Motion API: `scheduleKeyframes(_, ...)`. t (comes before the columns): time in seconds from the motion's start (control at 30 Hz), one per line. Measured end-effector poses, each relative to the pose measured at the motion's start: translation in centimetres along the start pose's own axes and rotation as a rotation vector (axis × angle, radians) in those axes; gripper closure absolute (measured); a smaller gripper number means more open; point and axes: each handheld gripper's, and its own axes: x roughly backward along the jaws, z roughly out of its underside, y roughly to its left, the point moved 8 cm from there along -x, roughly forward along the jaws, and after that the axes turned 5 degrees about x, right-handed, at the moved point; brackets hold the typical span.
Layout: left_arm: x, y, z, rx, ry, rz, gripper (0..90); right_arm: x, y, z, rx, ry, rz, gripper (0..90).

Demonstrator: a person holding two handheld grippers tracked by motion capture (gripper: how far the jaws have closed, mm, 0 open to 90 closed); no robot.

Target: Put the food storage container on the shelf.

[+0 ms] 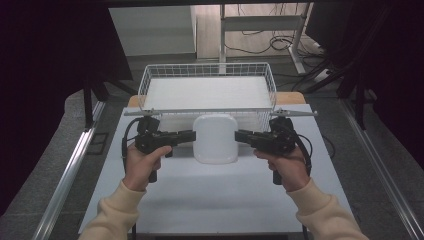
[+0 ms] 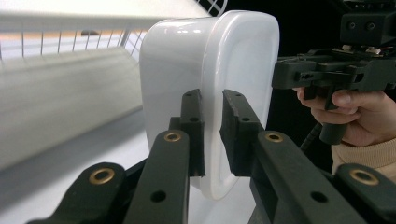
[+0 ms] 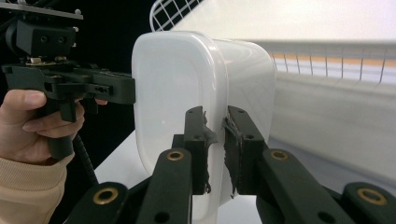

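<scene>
Nearest the person, the left claw (image 1: 191, 135) and right claw (image 1: 239, 135) each pinch an opposite rim of the white tub (image 1: 215, 139), jaws pressed onto its thin edge, holding it up off the worktop (image 1: 210, 200). The pick-up looks done; what seems left is carrying the tub over the near wall of the wire basket (image 1: 207, 70) just behind it and setting it inside

The place looks like a lab or test room: a white table (image 1: 215, 200) stands on grey carpet, black curtains hang at both sides, and beyond the grippers loose cables (image 1: 270, 42) trail around a metal stand (image 1: 222, 35).
</scene>
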Motion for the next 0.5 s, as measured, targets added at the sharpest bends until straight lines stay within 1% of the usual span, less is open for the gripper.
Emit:
scheduleKeyframes(0.1,0.2,-0.4,-1.1,-0.011,-0.010,0.003,80.5,0.4,0.1,-1.3,0.014,-0.009,0.004,79.0)
scheduleKeyframes(0.13,0.3,-0.7,-1.8,-0.022,-0.016,0.005,80.5,0.6,0.2,-1.9,0.020,-0.015,0.005,79.0)
scheduleKeyframes(0.17,0.3,-0.8,-2.1,-0.028,-0.020,0.008,80.5,0.7,0.2,-2.3,0.023,-0.017,0.008,79.1)
scheduleKeyframes(0.2,0.3,-0.8,-2.1,-0.028,-0.020,0.008,80.5,0.8,0.3,-2.6,0.026,-0.019,0.010,79.1)
scheduleKeyframes(0.23,0.4,-0.8,-2.5,-0.031,-0.023,0.014,80.5,0.8,0.3,-2.6,0.026,-0.019,0.010,79.1)
scheduleKeyframes(0.27,0.5,-0.8,-2.9,-0.028,-0.027,0.019,80.4,1.0,0.5,-3.4,0.038,-0.026,0.013,79.2)
scheduleKeyframes(0.3,0.7,-0.9,-3.6,-0.026,-0.033,0.027,80.4,1.0,0.6,-3.7,0.040,-0.025,0.012,79.2)
scheduleKeyframes(0.33,0.8,-1.0,-3.9,-0.030,-0.036,0.027,80.4,1.1,0.7,-4.2,0.044,-0.027,0.013,79.2)
scheduleKeyframes(0.37,0.8,-1.0,-3.9,-0.030,-0.036,0.027,80.4,1.1,0.7,-4.2,0.044,-0.027,0.013,79.2)
scheduleKeyframes(0.4,1.0,-1.2,-4.6,-0.040,-0.040,0.022,80.4,1.2,0.8,-4.5,0.047,-0.027,0.014,79.2)
scheduleKeyframes(0.43,1.1,-1.3,-5.0,-0.045,-0.044,0.019,80.4,1.3,0.9,-5.3,0.057,-0.027,0.016,79.2)
scheduleKeyframes(0.47,1.1,-1.3,-5.0,-0.045,-0.044,0.019,80.3,1.3,0.9,-5.8,0.062,-0.029,0.018,79.3)
scheduleKeyframes(0.5,1.2,-1.5,-5.7,-0.056,-0.048,0.014,80.3,1.3,1.0,-6.1,0.065,-0.030,0.019,79.3)
